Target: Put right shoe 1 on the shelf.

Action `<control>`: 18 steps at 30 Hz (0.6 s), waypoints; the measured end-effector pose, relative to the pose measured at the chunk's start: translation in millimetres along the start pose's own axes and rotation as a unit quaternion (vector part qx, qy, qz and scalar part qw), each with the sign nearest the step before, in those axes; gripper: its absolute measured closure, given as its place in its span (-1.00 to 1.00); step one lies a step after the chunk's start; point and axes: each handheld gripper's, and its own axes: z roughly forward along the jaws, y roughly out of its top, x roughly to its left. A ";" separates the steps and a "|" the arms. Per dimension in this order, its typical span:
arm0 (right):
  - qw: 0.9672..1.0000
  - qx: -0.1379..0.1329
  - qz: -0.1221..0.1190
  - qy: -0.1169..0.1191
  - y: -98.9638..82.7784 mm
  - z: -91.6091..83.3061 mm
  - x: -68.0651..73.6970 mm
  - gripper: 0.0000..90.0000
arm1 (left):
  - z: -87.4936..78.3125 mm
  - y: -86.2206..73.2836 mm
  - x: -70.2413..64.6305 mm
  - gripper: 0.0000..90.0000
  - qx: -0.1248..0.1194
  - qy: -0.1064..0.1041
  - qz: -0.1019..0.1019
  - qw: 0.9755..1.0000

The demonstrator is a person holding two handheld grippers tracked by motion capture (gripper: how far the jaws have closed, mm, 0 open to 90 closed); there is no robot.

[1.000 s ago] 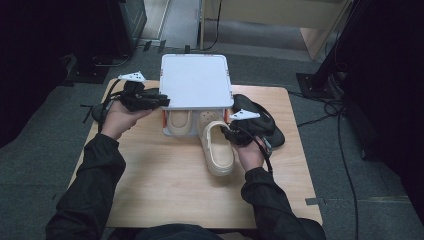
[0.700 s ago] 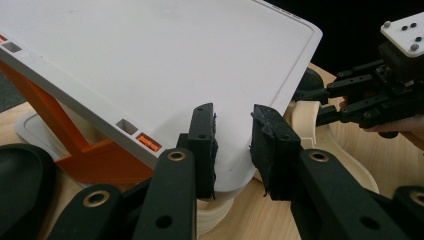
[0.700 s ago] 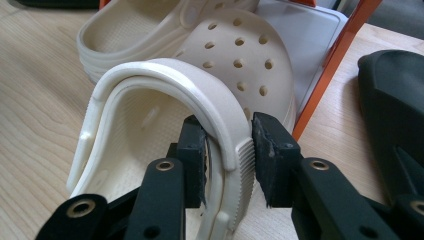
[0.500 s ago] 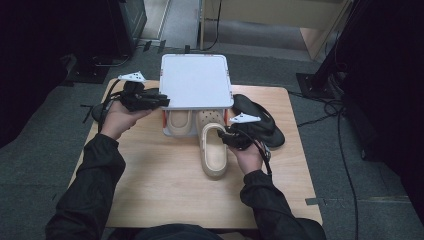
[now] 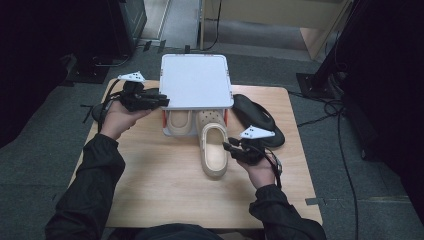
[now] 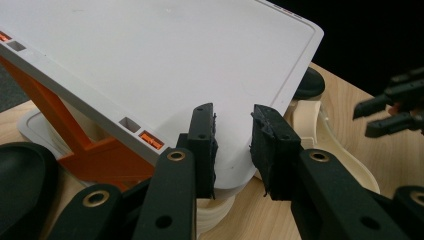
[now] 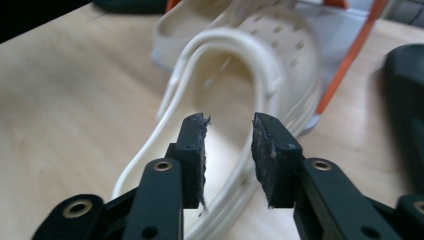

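Lying beside the cream clog [image 5: 214, 150], a black shoe [image 5: 257, 119] crowds the white box [image 5: 196, 82]

On the table [image 5: 150, 195], toward its far edge: a shoe box [image 5: 167, 131] with raised lid [image 5: 196, 80] slanting over it. Inside the box, left half: one clog [image 5: 176, 122], tucked under the lid. Right beside it, a second clog [image 5: 212, 150], toe in the box under the lid, heel sticking out toward the near edge. Right of the box, lying flat on the table: a dark shoe [image 5: 260, 120]. At the lid's left corner: left gripper [image 5: 162, 100], one jaw over and one under the edge. Just right of the second clog's heel: right gripper [image 5: 229, 146], jaws apart beside the rim, having just been closing.
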 end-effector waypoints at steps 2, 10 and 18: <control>1.000 0.005 -0.009 0.005 -7.8 -1.9 6.0 0.51 | -0.3 0.1 -0.3 0.59 0.001 0.001 0.001 1.000; 0.999 0.022 -0.025 0.030 -35.1 -6.3 34.3 0.70 | -0.6 0.0 -1.2 0.59 0.002 0.004 0.002 1.000; 0.998 0.045 -0.027 0.046 -49.5 -2.3 47.1 0.84 | -0.7 -0.3 -0.9 0.60 0.001 0.003 0.001 1.000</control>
